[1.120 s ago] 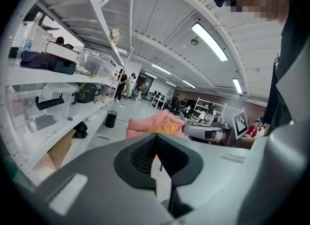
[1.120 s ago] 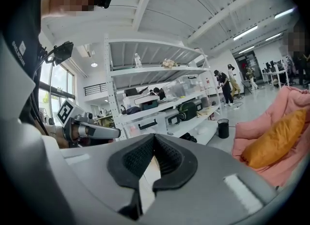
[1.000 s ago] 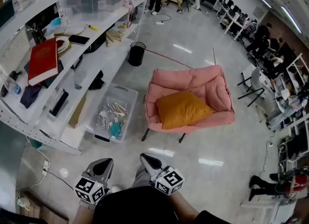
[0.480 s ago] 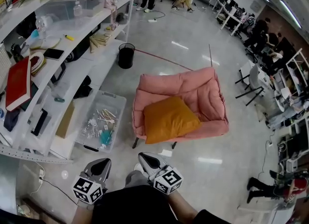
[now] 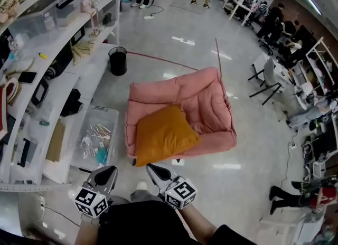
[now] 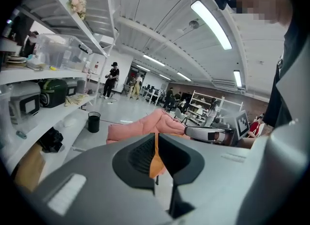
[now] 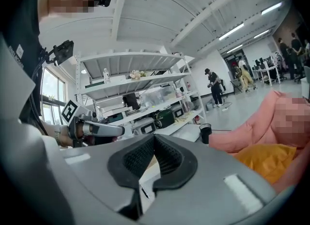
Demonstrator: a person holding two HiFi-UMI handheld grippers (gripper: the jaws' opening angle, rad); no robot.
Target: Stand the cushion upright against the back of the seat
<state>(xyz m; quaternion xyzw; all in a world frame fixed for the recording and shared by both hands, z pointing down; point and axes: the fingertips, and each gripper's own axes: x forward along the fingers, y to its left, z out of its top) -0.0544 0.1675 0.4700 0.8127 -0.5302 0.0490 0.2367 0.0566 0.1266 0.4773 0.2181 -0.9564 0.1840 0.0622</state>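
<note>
An orange cushion (image 5: 161,135) lies flat, slightly tilted, on the front left of the seat of a pink padded sofa (image 5: 203,101). Its near corner hangs over the seat's front edge. My left gripper (image 5: 108,171) and right gripper (image 5: 153,167) are held side by side in front of my body, a short way before the sofa and touching nothing. In the left gripper view the jaws (image 6: 156,139) stand almost together, a sliver of cushion (image 6: 154,163) showing beyond them. In the right gripper view the jaws (image 7: 154,139) are shut and empty, with the cushion (image 7: 266,163) off to the right.
White shelving (image 5: 31,112) full of items runs along the left. A clear bin of tools (image 5: 95,138) sits on the floor beside the sofa, and a black waste bin (image 5: 118,60) stands beyond. Chairs and desks (image 5: 269,75) are at the right; people stand at the back.
I have walked toward the sofa: it and the cushion have come nearer and slid left in the head view. Both grippers kept their place before my body.
</note>
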